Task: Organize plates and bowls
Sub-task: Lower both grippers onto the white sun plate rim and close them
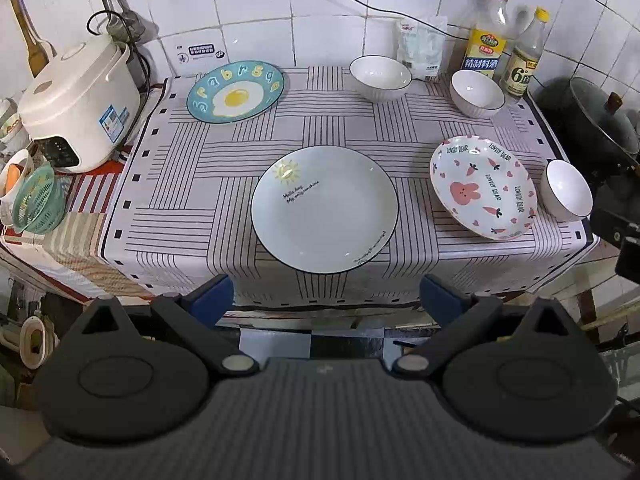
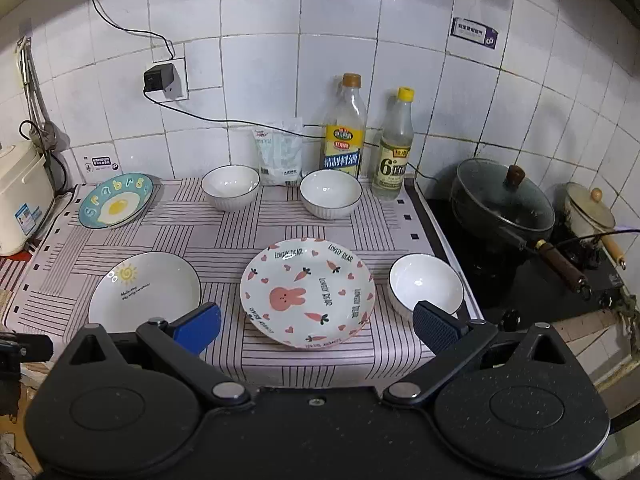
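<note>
Three plates lie apart on the striped cloth: a pale sun plate [image 1: 324, 208] [image 2: 144, 292] at the front middle, a pink rabbit plate [image 1: 482, 186] [image 2: 307, 292] to its right, and a blue fried-egg plate [image 1: 235, 91] [image 2: 115, 205] at the back left. Three white bowls stand singly: two near the back wall [image 1: 380, 78] [image 1: 476, 93] [image 2: 230, 186] [image 2: 330, 193], one at the front right corner [image 1: 566, 190] [image 2: 425, 283]. My left gripper [image 1: 326, 300] hangs open just in front of the sun plate. My right gripper [image 2: 316, 328] is open before the rabbit plate. Neither holds anything.
A white rice cooker [image 1: 76, 104] and a green basket [image 1: 38, 200] stand at the left. Two bottles [image 2: 346, 132] [image 2: 394, 148] and a white packet [image 2: 280, 152] line the tiled back wall. A lidded black pan [image 2: 500, 204] and a cream pot [image 2: 588, 210] sit on the stove at right.
</note>
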`<control>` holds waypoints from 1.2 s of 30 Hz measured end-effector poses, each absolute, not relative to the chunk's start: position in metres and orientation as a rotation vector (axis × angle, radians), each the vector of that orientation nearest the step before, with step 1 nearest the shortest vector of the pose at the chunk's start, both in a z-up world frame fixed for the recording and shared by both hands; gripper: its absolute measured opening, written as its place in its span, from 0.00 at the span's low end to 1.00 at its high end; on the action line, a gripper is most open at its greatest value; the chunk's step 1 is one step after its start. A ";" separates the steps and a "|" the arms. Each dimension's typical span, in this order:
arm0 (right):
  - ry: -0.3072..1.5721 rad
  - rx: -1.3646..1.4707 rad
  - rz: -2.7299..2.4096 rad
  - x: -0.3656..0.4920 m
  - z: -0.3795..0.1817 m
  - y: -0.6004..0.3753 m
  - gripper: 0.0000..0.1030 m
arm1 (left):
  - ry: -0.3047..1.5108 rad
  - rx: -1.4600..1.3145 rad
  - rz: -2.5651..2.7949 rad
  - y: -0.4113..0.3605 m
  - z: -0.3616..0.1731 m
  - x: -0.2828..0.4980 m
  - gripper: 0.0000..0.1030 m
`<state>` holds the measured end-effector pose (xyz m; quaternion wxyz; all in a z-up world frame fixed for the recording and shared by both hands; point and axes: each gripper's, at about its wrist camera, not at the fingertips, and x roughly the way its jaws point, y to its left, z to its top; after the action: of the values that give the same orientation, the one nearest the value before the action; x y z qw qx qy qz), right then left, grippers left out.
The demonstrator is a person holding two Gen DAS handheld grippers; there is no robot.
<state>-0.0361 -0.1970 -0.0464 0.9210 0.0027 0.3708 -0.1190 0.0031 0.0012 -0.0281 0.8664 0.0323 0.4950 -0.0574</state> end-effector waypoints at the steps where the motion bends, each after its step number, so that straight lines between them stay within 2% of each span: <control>1: 0.760 0.003 -0.243 -0.036 -0.046 -0.197 1.00 | 1.033 0.069 -0.120 0.000 -0.028 0.003 0.98; 9: 0.739 0.006 -0.220 -0.028 -0.047 -0.199 1.00 | 1.013 0.074 -0.118 -0.003 -0.026 0.006 0.98; 17: 0.549 0.105 -0.042 -0.023 -0.057 -0.203 1.00 | 0.990 0.041 -0.128 0.008 -0.029 0.019 0.98; 20: 0.616 0.097 0.035 0.004 -0.077 -0.202 1.00 | 0.963 0.035 -0.123 0.022 -0.034 0.032 0.98; 22: 0.680 0.125 0.090 0.025 -0.094 -0.202 0.95 | 0.967 0.024 -0.118 0.035 -0.043 0.044 0.98; 26: 0.801 0.242 0.183 0.060 -0.139 -0.194 0.92 | 1.051 -0.048 -0.099 0.063 -0.075 0.073 0.96; 29: 0.820 0.281 0.231 0.071 -0.172 -0.179 0.92 | 1.079 -0.086 -0.080 0.079 -0.102 0.089 0.95; 32: 0.853 0.281 0.255 0.081 -0.205 -0.164 0.92 | 1.121 -0.104 -0.074 0.088 -0.133 0.107 0.89; 36: 0.931 0.349 0.248 0.095 -0.240 -0.154 0.83 | 1.220 -0.129 -0.071 0.096 -0.175 0.129 0.77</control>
<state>0.0949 -0.1537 -0.2403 0.8717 0.1668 0.4452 0.1188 0.1286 0.0964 -0.1746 0.8172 -0.0605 0.5722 -0.0333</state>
